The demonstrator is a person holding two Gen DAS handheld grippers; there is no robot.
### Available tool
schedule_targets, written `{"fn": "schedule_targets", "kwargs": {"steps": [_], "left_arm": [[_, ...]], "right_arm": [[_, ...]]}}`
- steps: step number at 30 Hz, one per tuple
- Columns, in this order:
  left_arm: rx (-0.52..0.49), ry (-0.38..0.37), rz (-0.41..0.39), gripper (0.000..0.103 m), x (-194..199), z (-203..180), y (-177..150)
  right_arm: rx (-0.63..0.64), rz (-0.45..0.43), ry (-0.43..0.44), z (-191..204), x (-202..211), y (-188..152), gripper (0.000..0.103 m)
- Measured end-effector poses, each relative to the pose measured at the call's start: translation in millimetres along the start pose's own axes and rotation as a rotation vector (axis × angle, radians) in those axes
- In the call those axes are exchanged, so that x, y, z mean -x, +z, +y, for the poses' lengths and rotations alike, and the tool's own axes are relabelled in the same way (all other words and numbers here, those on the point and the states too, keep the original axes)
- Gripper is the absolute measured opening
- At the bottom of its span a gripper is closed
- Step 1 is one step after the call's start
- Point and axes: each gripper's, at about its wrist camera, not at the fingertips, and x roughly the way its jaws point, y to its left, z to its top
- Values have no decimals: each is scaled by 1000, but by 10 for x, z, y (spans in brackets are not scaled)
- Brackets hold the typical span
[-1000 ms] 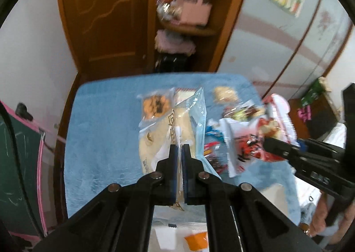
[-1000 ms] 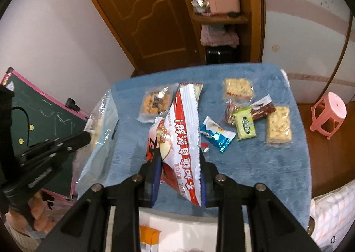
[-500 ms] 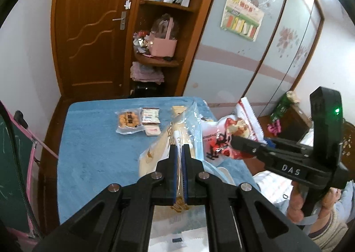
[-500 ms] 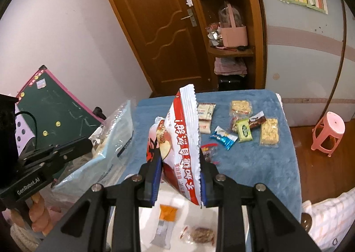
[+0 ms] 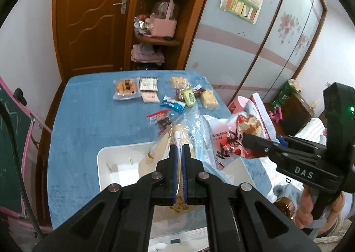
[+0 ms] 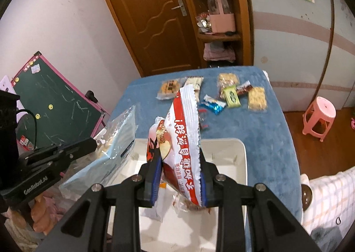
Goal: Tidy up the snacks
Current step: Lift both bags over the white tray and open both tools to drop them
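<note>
My left gripper [image 5: 179, 149] is shut on a clear, pale-blue bag of biscuits [image 5: 185, 129], which hangs over the white tray [image 5: 104, 156]. In the right wrist view the same bag [image 6: 117, 141] hangs left of the tray, with the left gripper [image 6: 89, 146] at its edge. My right gripper [image 6: 179, 159] is shut on a red-and-white snack bag [image 6: 185, 123], upright above the tray [image 6: 243, 150]. The left wrist view shows that bag [image 5: 228, 132] at the right, pinched by the right gripper [image 5: 249, 141]. Several small snack packets [image 5: 175, 96] lie on the blue tablecloth [image 5: 88, 123] beyond the tray.
Two small packets [image 6: 155, 207] lie inside the tray. A green chalkboard [image 6: 55, 105] leans at the table's left and a pink stool [image 6: 319, 116] stands on the floor to the right. A wooden door and shelf [image 5: 155, 37] are behind the table.
Both grippers have drawn back from the far table with their bags still held. The white tray has come into view beneath them, and the small packets now lie farther away.
</note>
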Motion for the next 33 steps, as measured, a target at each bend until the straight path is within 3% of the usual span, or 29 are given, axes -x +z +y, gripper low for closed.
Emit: {"fn": "schedule_targets", "kwargs": {"steps": [12, 25, 27, 29, 31, 33], "left_arm": [[-13, 98, 45, 2, -276, -33, -218], [-17, 187, 89, 7, -433, -38, -312], [-33, 211, 84, 25, -429, -62, -304], [-38, 228, 72, 64, -411, -82, -296], [-42, 231, 52, 79, -378, -96, -290], [-47, 226, 38, 79, -351, -109, -284]], "right_arm": [[7, 113, -43, 2, -258, -325, 30], [14, 147, -62, 43, -324, -401, 34], [13, 142, -59, 41, -319, -397, 43], [10, 127, -60, 41, -300, -392, 51], [11, 119, -54, 45, -288, -388, 52], [12, 117, -47, 46, -293, -382, 52]]}}
